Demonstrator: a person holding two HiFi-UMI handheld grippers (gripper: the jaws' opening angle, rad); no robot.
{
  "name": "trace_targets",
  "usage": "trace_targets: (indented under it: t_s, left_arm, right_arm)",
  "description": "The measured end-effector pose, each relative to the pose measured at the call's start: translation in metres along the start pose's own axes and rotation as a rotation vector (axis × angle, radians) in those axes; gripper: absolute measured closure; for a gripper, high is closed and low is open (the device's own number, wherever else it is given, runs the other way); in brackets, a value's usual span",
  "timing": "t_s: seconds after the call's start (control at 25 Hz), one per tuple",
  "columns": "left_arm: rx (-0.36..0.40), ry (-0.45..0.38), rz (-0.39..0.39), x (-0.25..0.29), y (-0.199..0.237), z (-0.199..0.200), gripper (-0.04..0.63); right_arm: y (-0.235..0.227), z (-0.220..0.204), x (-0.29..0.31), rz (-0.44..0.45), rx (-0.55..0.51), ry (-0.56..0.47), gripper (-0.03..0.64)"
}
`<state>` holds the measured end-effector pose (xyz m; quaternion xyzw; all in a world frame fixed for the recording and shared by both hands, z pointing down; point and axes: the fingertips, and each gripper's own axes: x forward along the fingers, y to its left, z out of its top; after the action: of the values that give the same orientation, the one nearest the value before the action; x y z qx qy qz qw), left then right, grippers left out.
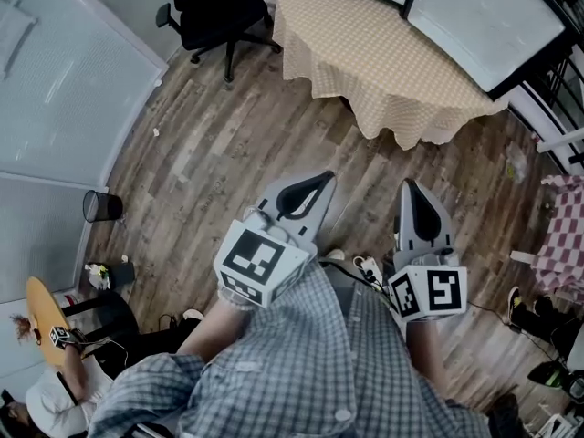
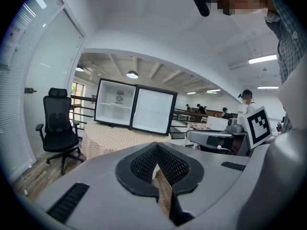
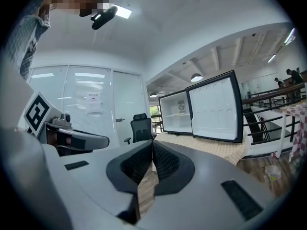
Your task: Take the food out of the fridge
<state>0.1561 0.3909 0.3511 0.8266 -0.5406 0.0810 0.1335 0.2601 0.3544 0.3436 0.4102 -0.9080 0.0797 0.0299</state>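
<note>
Fridge stands open, its contents too small to identify.

The person wears a grey-and-white checked shirt of thin woven cloth, with a pale button on the front. The left tool is a light grey, smooth plastic shell tapering to a point. Its black inner pads have a fine mesh texture, with dark slotted vents at their 8 and 3 o'clock. The right tool matches it. Each carries a white cube printed with black square markers at its 6 o'clock end.
</note>
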Motion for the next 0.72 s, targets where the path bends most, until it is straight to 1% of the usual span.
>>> trace_targets:
  t_s: [0.08, 0.16, 0.28, 0.4, 0.72]
  left_arm:
    - [-0.003, 0.0, -0.005, 0.005, 0.014, 0.004, 0.589]
    - [-0.002, 0.006, -0.02, 0.011, 0.027, 0.007, 0.589]
    - [0.017, 0.018, -0.043, 0.022, 0.049, 0.014, 0.589]
    - [0.005, 0.016, -0.077, 0.033, 0.07, 0.024, 0.589]
    - [0.027, -0.008, -0.126, 0.053, 0.133, 0.047, 0.589]
  right_arm:
    - [0.002, 0.004, 0.013, -0.016, -0.008, -0.009, 0.606]
    - [0.007, 0.01, 0.026, -0.031, -0.041, -0.018, 0.606]
    - [0.015, 0.017, 0.053, -0.034, -0.081, -0.018, 0.606]
    - [0.021, 0.023, 0.078, -0.051, -0.09, -0.014, 0.606]
    - [0.027, 0.038, 0.132, -0.136, -0.105, -0.033, 0.606]
